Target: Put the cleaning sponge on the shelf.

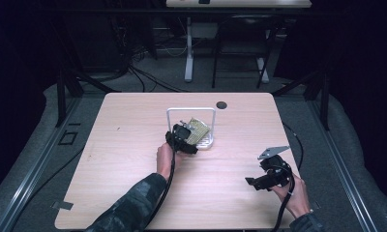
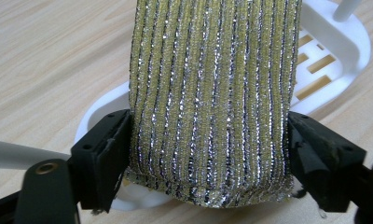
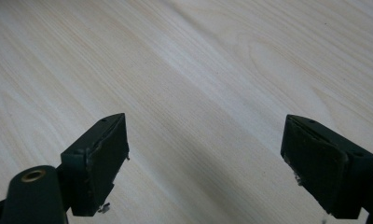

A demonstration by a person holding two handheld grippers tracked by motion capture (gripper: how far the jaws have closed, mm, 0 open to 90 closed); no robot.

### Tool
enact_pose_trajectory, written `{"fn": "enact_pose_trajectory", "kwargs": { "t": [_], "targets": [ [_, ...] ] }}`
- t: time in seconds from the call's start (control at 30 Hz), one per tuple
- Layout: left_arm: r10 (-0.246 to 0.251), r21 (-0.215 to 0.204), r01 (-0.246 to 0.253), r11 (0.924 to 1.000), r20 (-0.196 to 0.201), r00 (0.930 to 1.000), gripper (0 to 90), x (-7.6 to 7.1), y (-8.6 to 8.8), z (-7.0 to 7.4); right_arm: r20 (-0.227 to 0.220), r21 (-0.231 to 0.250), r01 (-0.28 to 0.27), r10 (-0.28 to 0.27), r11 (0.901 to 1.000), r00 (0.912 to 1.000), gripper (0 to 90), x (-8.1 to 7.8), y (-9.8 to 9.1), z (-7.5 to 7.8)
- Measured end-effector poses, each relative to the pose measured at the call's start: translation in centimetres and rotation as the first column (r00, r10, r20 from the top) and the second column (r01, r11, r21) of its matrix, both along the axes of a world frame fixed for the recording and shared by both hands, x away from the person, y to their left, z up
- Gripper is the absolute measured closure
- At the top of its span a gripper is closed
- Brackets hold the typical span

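Left claw [image 2: 208, 154] loosely around glittery scouring pad [image 2: 212, 98] over white rack [image 2: 343, 42]; right claw [image 3: 205, 163] released, above bare table [image 3: 198, 60].

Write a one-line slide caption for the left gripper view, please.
Left gripper jaws flank a glittery gold-striped sponge above a white slotted rack on the wooden table.

Gold-and-silver striped glittery sponge [image 2: 212, 98], white rack [image 2: 334, 42], pale wood-grain table [image 1: 133, 145]

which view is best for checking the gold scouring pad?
Left gripper view: the gold scouring pad sits close up between the left gripper jaws, its striped glittery weave clear, over the white rack. High view shows it small, partly behind the gripper. Right gripper view looks at bare tabletop.
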State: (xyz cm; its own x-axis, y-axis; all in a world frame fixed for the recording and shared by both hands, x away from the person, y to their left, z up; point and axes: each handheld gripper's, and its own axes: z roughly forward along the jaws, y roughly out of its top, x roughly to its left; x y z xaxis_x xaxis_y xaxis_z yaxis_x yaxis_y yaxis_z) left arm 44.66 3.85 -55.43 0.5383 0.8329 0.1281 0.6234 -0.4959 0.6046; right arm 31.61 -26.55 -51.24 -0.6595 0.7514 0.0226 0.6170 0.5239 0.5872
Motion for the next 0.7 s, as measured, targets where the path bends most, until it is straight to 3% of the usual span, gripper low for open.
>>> {"fn": "enact_pose_trajectory", "kwargs": {
  "t": [0.3, 0.7],
  "targets": [
    [-0.023, -0.013, 0.023, 0.9996, 0.018, 0.9996, 12.7, -0.31, -0.15, 0.44, 0.003, 0.003, 0.0, 0.0, 1.0, 1.0, 14.3, -0.01, -0.04, -0.01],
    [-0.018, -0.017, 0.019, 0.9997, 0.041, 0.999, 8.5, -0.75, -0.2, 0.93, 0.006, 0.002, 0.0, 0.0, 1.0, 1.0, 14.4, -0.04, 0.01, 0.03]
  ]
}}
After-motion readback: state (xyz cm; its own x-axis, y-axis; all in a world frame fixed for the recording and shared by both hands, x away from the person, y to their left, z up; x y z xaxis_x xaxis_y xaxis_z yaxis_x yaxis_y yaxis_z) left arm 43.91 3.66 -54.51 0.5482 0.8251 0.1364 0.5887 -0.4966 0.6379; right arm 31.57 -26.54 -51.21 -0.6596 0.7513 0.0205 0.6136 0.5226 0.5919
